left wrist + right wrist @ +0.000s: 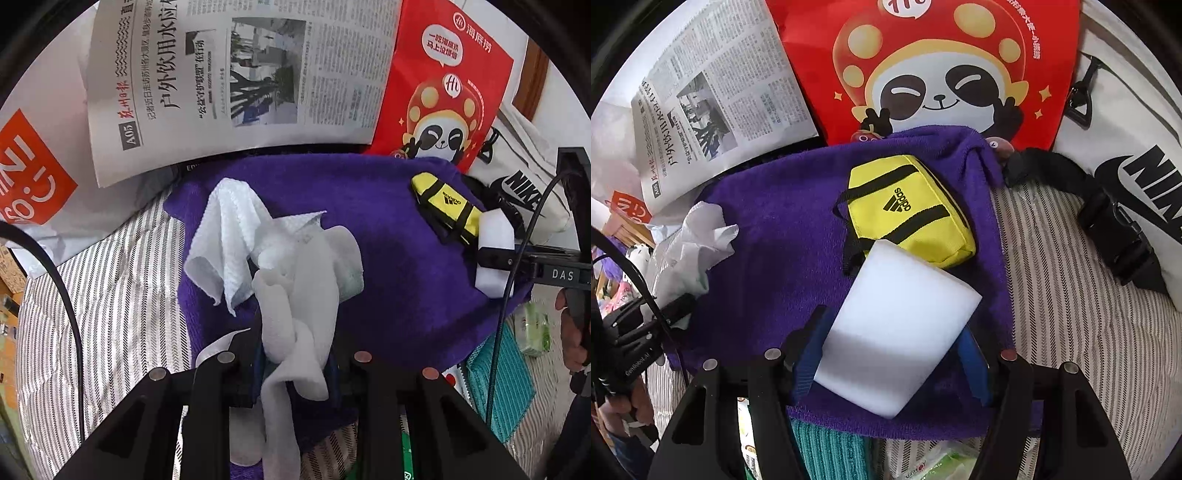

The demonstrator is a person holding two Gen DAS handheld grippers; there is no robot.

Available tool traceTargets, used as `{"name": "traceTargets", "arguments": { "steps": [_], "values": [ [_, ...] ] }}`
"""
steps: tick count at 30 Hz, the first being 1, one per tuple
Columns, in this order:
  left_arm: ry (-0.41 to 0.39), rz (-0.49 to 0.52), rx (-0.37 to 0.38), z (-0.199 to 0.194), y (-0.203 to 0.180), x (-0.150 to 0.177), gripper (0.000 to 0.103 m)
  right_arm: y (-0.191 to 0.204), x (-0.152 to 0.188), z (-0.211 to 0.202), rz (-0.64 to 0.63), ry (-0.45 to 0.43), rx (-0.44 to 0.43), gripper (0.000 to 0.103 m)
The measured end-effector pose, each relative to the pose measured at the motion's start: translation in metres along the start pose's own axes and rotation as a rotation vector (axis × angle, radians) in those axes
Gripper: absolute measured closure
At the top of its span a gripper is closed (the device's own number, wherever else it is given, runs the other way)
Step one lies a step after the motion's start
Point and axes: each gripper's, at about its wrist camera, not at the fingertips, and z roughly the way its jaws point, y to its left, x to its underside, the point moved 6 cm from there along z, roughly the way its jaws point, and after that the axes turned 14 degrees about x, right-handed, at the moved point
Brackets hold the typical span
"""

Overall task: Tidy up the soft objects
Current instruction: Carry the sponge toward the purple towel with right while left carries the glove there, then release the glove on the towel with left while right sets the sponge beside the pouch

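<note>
A purple towel (pixel 399 258) lies spread on the striped bedding; it also shows in the right wrist view (pixel 775 236). My left gripper (pixel 295 365) is shut on a crumpled white cloth (pixel 295 280), held over the towel's left part. My right gripper (pixel 890 354) is shut on a white sponge block (pixel 897 332) above the towel's right part. The sponge (pixel 495 236) and right gripper (pixel 517 262) show at the right in the left wrist view. A yellow Adidas pouch (pixel 912 210) lies on the towel just beyond the sponge; it also shows in the left wrist view (pixel 447 206).
A newspaper (pixel 240 74) and a red panda paper bag (pixel 942 74) lie behind the towel. A white Nike bag (pixel 1137 147) with a black strap (pixel 1108 221) lies to the right. A teal cloth (pixel 827 454) and a tissue pack (pixel 532 328) lie near the towel's near edge.
</note>
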Motion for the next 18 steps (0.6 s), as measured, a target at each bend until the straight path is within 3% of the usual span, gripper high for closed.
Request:
{"name": "traceTargets", "arguments": {
  "steps": [12, 18],
  "values": [
    [0.022, 0.008, -0.011, 0.0072, 0.0006, 0.0082, 0.075, 0.0059, 0.0010, -0.0005, -0.036, 0.002, 0.036, 0.029],
    [0.036, 0.025, -0.006, 0.0091, -0.0032, 0.0101, 0.061, 0.0039, 0.0011, -0.0070, -0.067, -0.014, 0.088, 0.019]
  ]
}}
